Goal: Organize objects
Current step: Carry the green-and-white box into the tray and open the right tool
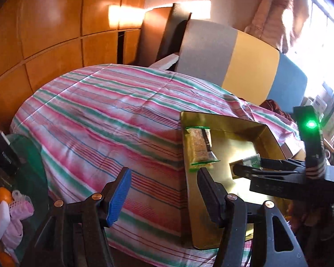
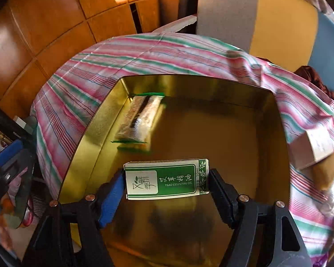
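Right gripper [image 2: 167, 183]: lower centre of frame, jaws pinching the green essential oil box [image 2: 167, 179] by its ends, above the gold tin [image 2: 95, 120], likely for depositing.
Left gripper [image 1: 164, 191]: jaws spread, empty.
Snack bar [image 2: 138, 118]: farther, at the tin's left wall.

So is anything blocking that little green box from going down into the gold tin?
Nothing visible does. The right tool holds the green box above the gold tin, and the floor beneath it is bare. The only thing inside, a snack bar packet, lies off by the far left wall.
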`<state>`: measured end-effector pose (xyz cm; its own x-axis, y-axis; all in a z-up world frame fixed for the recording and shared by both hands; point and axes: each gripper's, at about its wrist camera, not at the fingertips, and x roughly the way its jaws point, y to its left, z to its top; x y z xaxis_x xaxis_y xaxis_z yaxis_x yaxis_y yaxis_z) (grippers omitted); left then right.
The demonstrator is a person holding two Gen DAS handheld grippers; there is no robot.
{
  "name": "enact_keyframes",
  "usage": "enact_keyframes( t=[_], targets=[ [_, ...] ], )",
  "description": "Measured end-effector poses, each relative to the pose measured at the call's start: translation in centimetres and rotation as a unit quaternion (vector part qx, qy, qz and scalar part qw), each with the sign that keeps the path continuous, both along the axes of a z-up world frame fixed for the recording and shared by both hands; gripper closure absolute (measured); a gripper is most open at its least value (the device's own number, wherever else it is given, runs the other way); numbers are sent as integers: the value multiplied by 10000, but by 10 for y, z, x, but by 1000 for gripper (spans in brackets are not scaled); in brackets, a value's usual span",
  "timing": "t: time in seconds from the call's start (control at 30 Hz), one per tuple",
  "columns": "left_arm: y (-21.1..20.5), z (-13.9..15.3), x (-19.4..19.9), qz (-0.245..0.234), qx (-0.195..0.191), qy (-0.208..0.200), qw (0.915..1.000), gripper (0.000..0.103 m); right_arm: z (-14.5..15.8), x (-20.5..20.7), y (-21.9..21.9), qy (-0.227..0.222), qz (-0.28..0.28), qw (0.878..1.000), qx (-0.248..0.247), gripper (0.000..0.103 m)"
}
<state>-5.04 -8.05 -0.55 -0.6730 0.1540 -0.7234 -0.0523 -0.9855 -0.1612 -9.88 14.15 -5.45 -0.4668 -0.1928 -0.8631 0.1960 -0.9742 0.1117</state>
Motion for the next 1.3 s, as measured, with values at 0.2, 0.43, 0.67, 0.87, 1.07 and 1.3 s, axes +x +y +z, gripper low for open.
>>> enact_keyframes(
  t=[0.2, 0.43, 0.67, 0.87, 1.07, 1.3],
  targets=[
    [-23, 2, 6, 439, -38, 183, 9989, 38, -1, -14, -42, 221, 201, 9991, 304, 7],
    [-36, 25, 15, 632, 165, 626, 9959, 33, 2, 3, -54, 501, 290, 9976, 378, 3],
    [-27, 32, 16, 478, 112, 599, 9970, 33, 16, 25, -45, 890, 165, 9951, 408, 0],
    [-9, 31, 16, 252, 64, 478, 9985, 32, 26, 39, -31, 1105, 39, 9927, 484, 0],
    [13, 25, 11, -49, 190, 254, 9995, 32, 36, 53, -8, 1294, -173, 9893, 647, 0],
    [45, 16, 8, -565, 433, -91, 9974, 32, 46, 71, 33, 1458, -557, 9847, 778, 0]
  ],
)
